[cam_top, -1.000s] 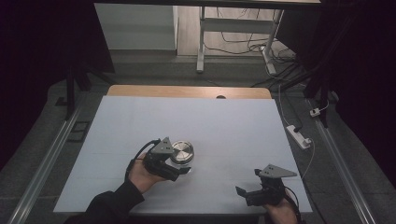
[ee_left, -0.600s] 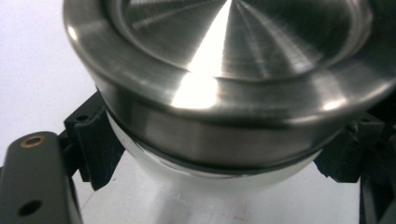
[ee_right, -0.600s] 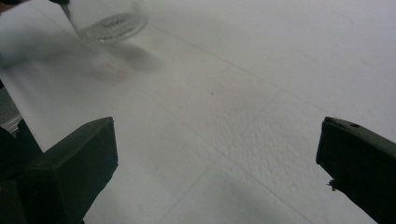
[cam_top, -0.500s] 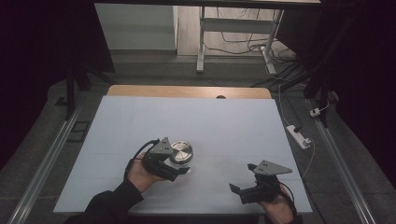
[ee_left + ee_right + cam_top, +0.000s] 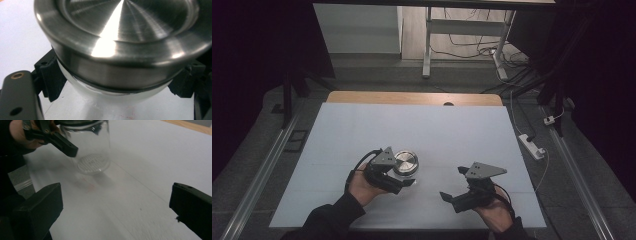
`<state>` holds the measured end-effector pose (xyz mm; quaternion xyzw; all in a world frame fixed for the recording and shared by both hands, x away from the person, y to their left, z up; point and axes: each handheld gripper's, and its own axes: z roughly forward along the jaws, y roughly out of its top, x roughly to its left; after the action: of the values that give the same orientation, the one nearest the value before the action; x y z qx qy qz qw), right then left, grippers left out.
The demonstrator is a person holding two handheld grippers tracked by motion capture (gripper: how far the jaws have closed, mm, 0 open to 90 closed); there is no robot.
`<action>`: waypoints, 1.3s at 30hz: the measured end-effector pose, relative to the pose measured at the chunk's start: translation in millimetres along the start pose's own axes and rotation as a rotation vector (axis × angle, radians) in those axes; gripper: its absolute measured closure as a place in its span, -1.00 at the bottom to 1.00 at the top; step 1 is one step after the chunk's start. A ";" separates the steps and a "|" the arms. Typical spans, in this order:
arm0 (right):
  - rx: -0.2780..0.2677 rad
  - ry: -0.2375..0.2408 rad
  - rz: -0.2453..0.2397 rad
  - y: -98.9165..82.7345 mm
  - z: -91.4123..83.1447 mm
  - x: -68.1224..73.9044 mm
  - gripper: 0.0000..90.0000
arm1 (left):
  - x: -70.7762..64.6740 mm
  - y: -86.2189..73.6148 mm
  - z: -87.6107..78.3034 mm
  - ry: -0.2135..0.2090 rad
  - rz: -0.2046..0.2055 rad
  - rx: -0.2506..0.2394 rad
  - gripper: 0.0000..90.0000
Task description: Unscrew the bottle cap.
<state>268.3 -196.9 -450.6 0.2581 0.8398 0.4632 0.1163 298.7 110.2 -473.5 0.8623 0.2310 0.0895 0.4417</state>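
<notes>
Near the bench's front edge, the left gripper pinches a smooth, breakable glass jar just beneath its steel lid, the surest hold, while the right gripper waits spread wide.

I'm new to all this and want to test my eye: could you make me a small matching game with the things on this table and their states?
Things:
1. left tool
2. right tool
3. metal lid
4. glass jar

States:
A. open, holding nothing
B. see-through, standing on the white table
C. shiny, sitting on top of the jar
D. shut around the jar just below its lid

Pairs: 1-D, 2-A, 3-C, 4-B
</notes>
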 end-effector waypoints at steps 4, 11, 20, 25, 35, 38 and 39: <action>-0.001 0.022 -0.033 7.5 7.9 3.3 -1.00 | 0.3 -0.6 0.0 -0.001 0.005 -0.003 -0.65; 0.002 0.065 -0.073 26.3 26.1 7.3 -1.00 | -0.4 -0.7 1.1 -0.002 0.007 -0.002 -0.65; -0.004 0.074 -0.096 45.6 46.5 16.0 -1.00 | -3.4 -0.1 2.0 0.010 0.014 -0.002 -0.65; -0.012 0.054 -0.071 56.7 56.4 19.0 -1.00 | -4.6 0.7 3.0 0.027 0.014 0.009 -0.65; -0.013 0.024 -0.039 75.8 85.4 28.1 -1.00 | -5.5 1.8 3.8 0.068 -0.016 0.017 -0.65; -0.018 0.007 -0.042 77.8 91.5 30.4 -0.96 | -5.2 2.2 4.7 0.071 -0.027 0.020 -0.65; -0.023 0.005 -0.043 78.4 93.0 31.1 -0.91 | -5.4 2.3 4.8 0.072 -0.029 0.020 -0.65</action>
<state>308.1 -79.0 -434.1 0.2377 0.8400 0.4708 0.1272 296.5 103.0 -474.3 0.8596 0.2600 0.1118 0.4255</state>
